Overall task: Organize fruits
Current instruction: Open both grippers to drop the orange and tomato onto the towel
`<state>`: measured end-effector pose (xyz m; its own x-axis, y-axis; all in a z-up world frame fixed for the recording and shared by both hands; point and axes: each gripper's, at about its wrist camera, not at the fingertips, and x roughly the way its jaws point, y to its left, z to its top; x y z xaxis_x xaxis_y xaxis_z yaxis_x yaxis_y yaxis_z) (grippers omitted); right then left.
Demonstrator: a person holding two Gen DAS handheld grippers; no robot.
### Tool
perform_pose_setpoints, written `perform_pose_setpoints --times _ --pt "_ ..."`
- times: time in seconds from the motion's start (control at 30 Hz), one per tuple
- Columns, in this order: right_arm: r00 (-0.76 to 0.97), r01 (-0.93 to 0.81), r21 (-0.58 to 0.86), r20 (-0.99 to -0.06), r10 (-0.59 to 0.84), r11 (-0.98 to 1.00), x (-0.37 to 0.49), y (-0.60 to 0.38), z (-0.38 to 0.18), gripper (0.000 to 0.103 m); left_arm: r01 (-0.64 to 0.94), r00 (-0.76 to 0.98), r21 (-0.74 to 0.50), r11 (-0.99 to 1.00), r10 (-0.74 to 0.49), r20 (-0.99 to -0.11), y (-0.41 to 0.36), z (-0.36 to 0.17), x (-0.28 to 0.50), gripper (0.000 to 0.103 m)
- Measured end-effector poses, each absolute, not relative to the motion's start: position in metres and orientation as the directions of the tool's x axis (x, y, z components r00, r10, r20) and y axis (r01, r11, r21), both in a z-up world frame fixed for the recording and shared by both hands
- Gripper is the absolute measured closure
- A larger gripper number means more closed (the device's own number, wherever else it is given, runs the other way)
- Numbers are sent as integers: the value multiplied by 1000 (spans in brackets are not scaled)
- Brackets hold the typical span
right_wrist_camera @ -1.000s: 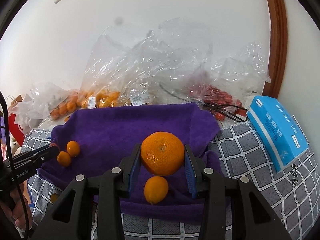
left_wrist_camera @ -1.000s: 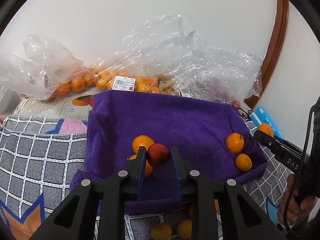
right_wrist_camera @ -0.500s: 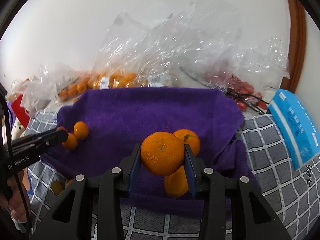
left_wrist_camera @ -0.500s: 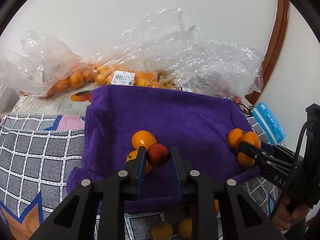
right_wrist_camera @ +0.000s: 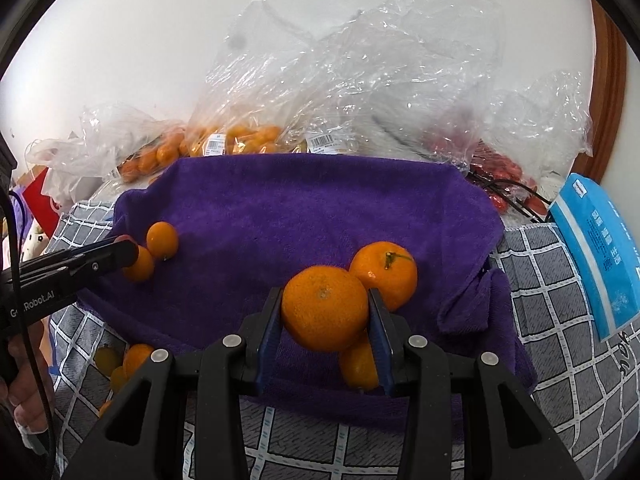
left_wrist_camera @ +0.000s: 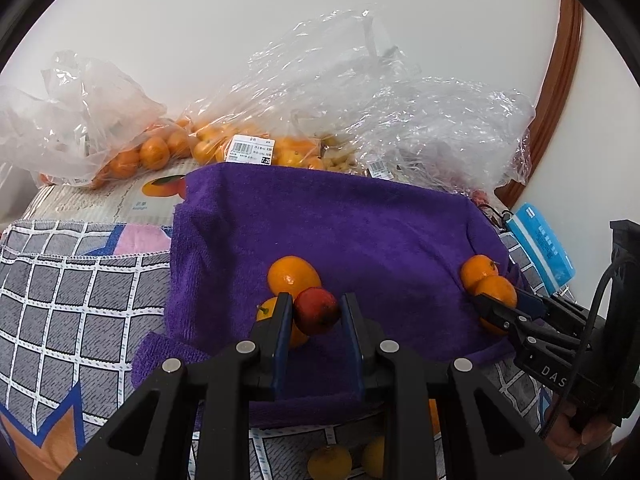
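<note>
The red fruit (left_wrist_camera: 317,310) sits pinched between the blue pads of the left tongs (left_wrist_camera: 316,312), held just above the purple towel (left_wrist_camera: 360,232). Right behind it there's an orange (left_wrist_camera: 293,276) on the towel, and a second one (left_wrist_camera: 267,312) peeks out from behind the left finger, touching or nearly touching it, can't quite tell

The right tongs (right_wrist_camera: 325,312) are clamped on a big orange (right_wrist_camera: 325,307), also over the towel near its front right part. A stemmed orange (right_wrist_camera: 386,273) lies just behind it and looks to be touching it, and a smaller one (right_wrist_camera: 358,364) sits below, partly hidden by the right finger

From the right view the left tongs come in from the left edge with two small oranges (right_wrist_camera: 162,239) just beside the tip

A few more loose fruits (right_wrist_camera: 120,362) lie on the checked cloth (right_wrist_camera: 560,360) in front of the towel. Behind the towel are clear plastic bags (left_wrist_camera: 100,128) stuffed with oranges, one with a price label (left_wrist_camera: 250,155), and there's something red in the bag at the right. A blue pack (right_wrist_camera: 600,256) lies off to the right on the cloth, well apart from the fruit
</note>
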<state>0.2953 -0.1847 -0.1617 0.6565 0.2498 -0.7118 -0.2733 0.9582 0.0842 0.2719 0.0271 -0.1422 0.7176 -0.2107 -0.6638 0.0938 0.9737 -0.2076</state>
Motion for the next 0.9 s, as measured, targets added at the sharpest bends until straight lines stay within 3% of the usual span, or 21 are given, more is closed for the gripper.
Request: perform_pose_setpoints --times 0.47,0.9 --pt "670 -265 39 -711 213 963 295 -184 -162 61 84 728 -194 977 -194 -658 27 -143 272 79" --pt "675 -256 49 -706 215 966 296 -189 -162 54 91 726 -203 975 -205 -656 26 -144 272 75"
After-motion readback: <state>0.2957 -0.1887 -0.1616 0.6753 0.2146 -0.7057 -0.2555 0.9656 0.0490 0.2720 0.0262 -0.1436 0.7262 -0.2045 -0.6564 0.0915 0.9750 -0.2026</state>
